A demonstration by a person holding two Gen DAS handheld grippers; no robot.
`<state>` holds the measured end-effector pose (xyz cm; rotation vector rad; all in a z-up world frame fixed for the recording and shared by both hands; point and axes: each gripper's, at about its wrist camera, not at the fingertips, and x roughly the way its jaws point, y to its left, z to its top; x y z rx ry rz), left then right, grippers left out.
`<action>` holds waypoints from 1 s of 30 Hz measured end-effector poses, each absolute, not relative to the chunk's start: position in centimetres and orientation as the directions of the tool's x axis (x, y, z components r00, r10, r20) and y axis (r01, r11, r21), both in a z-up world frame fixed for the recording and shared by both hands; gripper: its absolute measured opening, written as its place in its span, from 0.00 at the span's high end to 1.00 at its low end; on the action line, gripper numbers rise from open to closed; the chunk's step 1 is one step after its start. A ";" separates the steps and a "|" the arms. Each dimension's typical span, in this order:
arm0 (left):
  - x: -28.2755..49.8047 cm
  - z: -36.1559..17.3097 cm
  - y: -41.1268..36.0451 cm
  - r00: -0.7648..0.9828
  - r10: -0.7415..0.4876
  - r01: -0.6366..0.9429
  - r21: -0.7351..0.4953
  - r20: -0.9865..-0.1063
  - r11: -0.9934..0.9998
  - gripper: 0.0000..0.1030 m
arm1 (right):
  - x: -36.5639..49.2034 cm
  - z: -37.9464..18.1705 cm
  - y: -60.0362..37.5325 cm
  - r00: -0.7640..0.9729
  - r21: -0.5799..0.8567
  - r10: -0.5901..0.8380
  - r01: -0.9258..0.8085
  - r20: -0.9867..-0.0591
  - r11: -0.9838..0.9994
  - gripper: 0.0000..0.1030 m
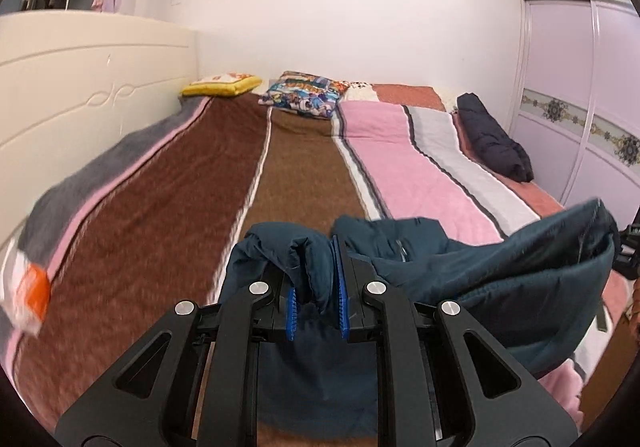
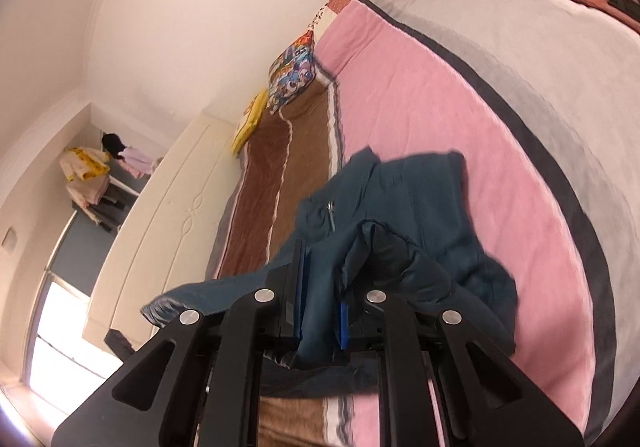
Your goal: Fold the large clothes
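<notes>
Over bed (image 1: 304, 167) | left gripper (image 1: 317, 279), right gripper (image 2: 322, 287) clamp teal jacket (image 1: 500, 267)

The padded dark teal jacket (image 1: 500, 271) bunches between the jaws in both views, covering most of the blue ribbed pads (image 1: 341, 287). Its lower part drops behind the black gripper frames. The striped bed's (image 1: 132, 247) near left edge is motion-blurred.

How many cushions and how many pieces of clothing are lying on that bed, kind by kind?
Cushions: 2, a yellow cushion and a cartoon-print cushion.
Clothing: 2, a teal jacket held in both grippers and a dark jacket at the far side.
Total: 4.
</notes>
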<state>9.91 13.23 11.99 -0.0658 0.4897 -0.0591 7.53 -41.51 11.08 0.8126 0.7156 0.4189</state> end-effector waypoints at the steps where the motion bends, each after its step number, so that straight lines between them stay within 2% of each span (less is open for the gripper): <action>1: 10.9 12.2 13.1 0.883 -0.066 0.038 -0.069 -0.465 0.997 0.85 | 8.6 11.4 -41.4 0.698 0.771 0.584 -0.072 -0.413 0.632 0.86; 7: 16.6 12.9 13.2 0.886 -0.030 -0.005 -0.073 -0.464 0.997 0.85 | 14.1 12.7 -41.2 0.729 0.744 0.540 -0.064 -0.420 0.665 0.86; 13: 23.1 11.5 13.7 0.864 0.004 -0.054 -0.084 -0.503 0.995 0.85 | 20.1 11.9 -40.9 0.732 0.721 0.506 -0.029 -0.457 0.692 0.86; 27: 35.7 2.9 13.8 0.760 0.026 -0.118 -0.098 -0.650 0.988 0.85 | 32.9 2.3 -39.4 0.648 0.696 0.473 0.123 -0.596 0.708 0.86; 30: 37.3 1.2 13.6 0.734 0.036 -0.131 -0.088 -0.678 0.987 0.82 | 34.4 0.2 -39.6 0.620 0.696 0.473 0.171 -0.626 0.698 0.86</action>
